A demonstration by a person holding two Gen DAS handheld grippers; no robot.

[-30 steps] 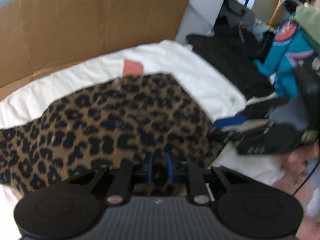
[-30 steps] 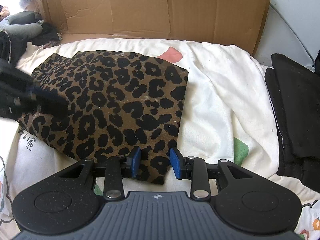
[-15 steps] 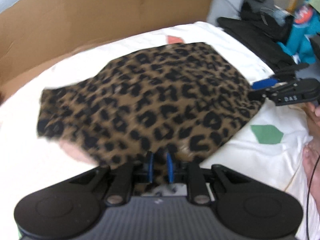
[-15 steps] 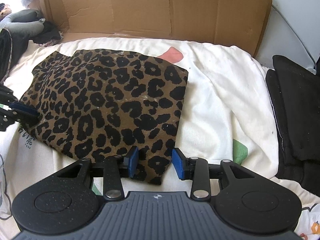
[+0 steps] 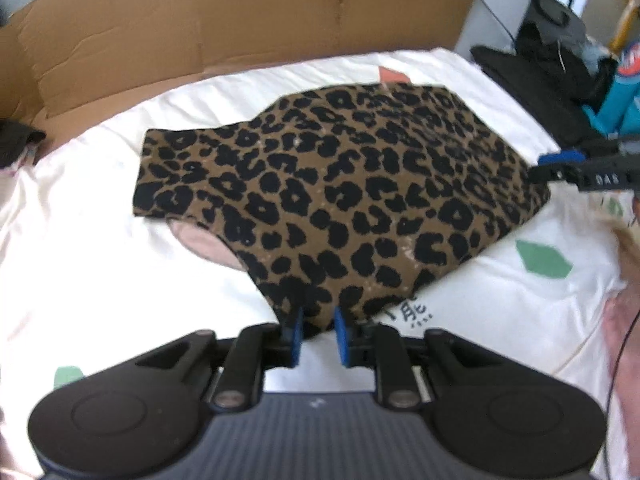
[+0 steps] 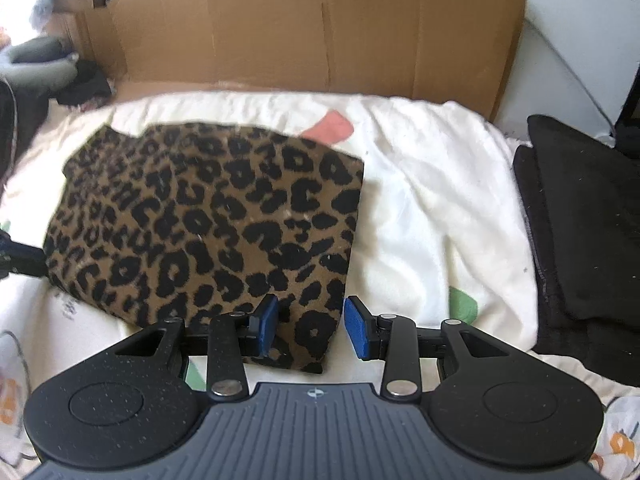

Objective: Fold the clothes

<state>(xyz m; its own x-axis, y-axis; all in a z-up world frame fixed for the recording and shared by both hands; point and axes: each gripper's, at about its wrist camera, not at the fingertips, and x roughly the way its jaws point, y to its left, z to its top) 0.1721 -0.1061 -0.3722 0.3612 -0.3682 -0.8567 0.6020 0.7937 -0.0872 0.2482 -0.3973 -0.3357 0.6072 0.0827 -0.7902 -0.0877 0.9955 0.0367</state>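
Note:
A leopard-print garment [image 5: 340, 196] lies spread flat on the white printed bedsheet [image 5: 100, 272]. My left gripper [image 5: 319, 333] sits at the garment's near corner. Its jaws are opening, and the cloth tip lies loose between the blue pads [image 5: 295, 336]. In the right wrist view the same garment [image 6: 208, 224] fills the left middle. My right gripper [image 6: 313, 326] is open and straddles the garment's near right corner without pinching it. From the left wrist view the right gripper's fingertips [image 5: 560, 159] show at the garment's right edge. The left gripper's fingertips [image 6: 20, 258] show dark at the garment's left edge.
Brown cardboard [image 6: 320, 36] stands along the back of the bed. A stack of black clothes [image 6: 584, 216] lies to the right, with teal clothing [image 5: 616, 104] beyond it. Grey and dark items [image 6: 44, 68] sit at the back left. A person's hand [image 5: 624, 320] is at the right edge.
The left gripper drew its corner away from the right gripper, spreading the garment flat on the sheet, and its pads have parted a little. The right gripper stayed in place.

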